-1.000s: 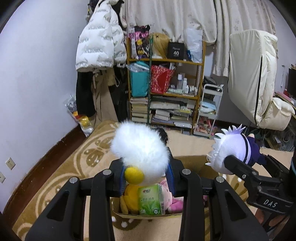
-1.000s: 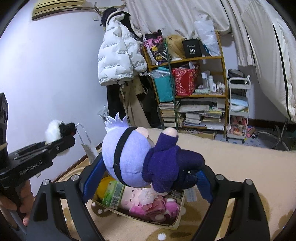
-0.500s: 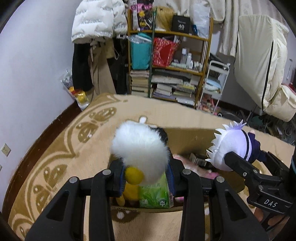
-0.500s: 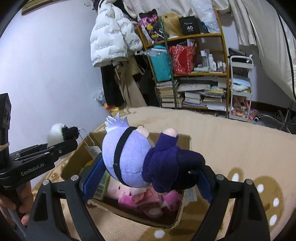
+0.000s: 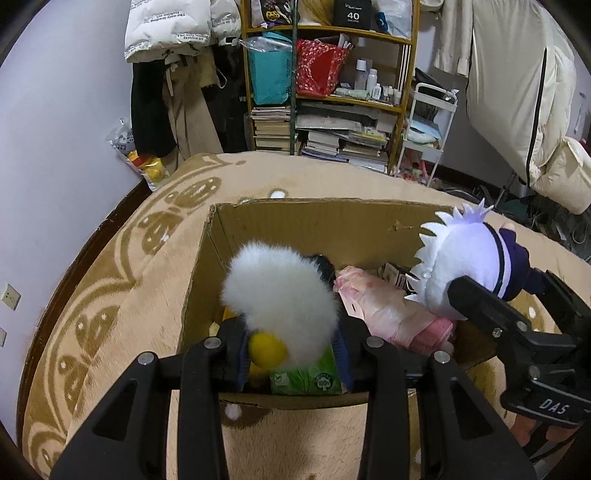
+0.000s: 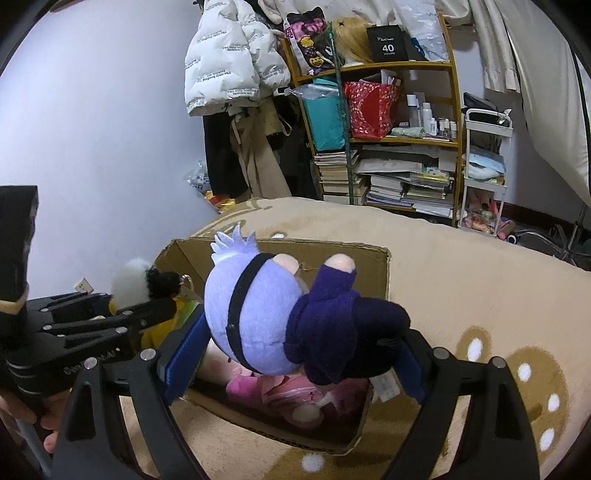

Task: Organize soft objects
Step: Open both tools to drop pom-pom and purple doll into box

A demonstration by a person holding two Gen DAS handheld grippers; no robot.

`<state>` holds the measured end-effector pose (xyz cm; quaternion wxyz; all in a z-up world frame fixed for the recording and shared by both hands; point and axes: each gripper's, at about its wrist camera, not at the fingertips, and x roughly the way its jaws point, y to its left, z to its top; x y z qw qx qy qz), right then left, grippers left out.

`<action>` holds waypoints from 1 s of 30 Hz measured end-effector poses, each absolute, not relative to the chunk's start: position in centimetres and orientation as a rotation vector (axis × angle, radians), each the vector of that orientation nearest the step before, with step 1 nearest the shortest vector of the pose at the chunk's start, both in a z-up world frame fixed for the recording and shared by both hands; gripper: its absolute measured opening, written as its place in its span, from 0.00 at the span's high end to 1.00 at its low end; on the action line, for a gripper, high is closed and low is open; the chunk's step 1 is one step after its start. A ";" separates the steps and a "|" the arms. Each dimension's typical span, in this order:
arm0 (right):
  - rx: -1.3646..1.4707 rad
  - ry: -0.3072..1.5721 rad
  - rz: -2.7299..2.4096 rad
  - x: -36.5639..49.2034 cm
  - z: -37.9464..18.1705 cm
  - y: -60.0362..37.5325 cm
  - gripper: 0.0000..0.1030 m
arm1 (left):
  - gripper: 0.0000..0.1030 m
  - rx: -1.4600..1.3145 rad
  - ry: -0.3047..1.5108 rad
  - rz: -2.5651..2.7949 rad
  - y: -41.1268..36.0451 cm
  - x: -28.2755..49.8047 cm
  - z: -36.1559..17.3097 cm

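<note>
Over the last second both views have tipped down from the room toward the box [image 5: 295, 225], whose opening now fills the middle of each frame; both toys have come over it, so the drop into the box looks close.

Left to right: the left gripper [image 5: 291, 354] has its fingers clamped on the white puff [image 5: 280, 295], a fluffy toy with a yellow beak, held above the box's near left part, over a green pack [image 5: 306, 380] lying inside. To the right, the right gripper [image 6: 291, 365] is clamped on the doll [image 6: 280, 314], lilac-headed and in dark blue, above the box's right half, over a pink plush [image 6: 291, 395] already inside.

The box sits on a tan rug [image 5: 110, 295] with brown motifs. Beyond the box stand a crowded shelf [image 5: 332, 103] of books and bags, with hanging coats [image 5: 173, 29] left of the shelf and a pale wall [image 5: 55, 129] further left.
</note>
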<state>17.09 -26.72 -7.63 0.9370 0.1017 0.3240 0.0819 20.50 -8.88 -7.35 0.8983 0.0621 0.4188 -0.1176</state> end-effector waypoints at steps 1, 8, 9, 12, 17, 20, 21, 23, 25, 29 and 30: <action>0.204 0.661 0.170 17.1 -7.6 -26.6 0.10 | 0.65 0.132 0.868 -0.242 -8.9 20.5 -7.4; 0.195 0.668 0.170 17.1 -7.8 -26.3 0.08 | 0.63 0.138 0.887 -0.239 -8.9 20.8 -7.7; 0.197 0.669 0.172 17.1 -7.9 -26.3 0.08 | 0.61 0.139 0.887 -0.235 -8.9 20.8 -7.7; 0.193 0.667 0.172 17.2 -7.9 -26.3 0.08 | 0.51 0.147 0.874 -0.225 -8.7 20.8 -7.6; 0.192 0.665 0.173 17.2 -8.0 -26.2 0.07 | 0.47 0.157 0.864 -0.224 -8.5 20.7 -7.4; 0.190 0.666 0.174 17.1 -8.0 -26.2 0.07 | 0.43 0.159 0.870 -0.222 -8.4 20.7 -7.5; 0.191 0.666 0.173 17.1 -8.0 -26.1 0.07 | 0.41 0.160 0.872 -0.220 -8.3 20.7 -7.5; 0.192 0.666 0.172 17.2 -8.0 -26.1 0.06 | 0.35 0.164 0.865 -0.212 -8.1 20.5 -7.4; 0.194 0.660 0.173 17.1 -8.0 -26.2 0.06 | 0.32 0.170 0.857 -0.204 -8.0 20.3 -7.2; 0.204 0.641 0.163 17.0 -7.8 -26.3 0.00 | 0.25 0.172 0.843 -0.191 -7.5 19.9 -6.8; 0.207 0.638 0.161 16.9 -7.7 -26.4 0.00 | 0.24 0.169 0.840 -0.186 -7.3 19.8 -6.7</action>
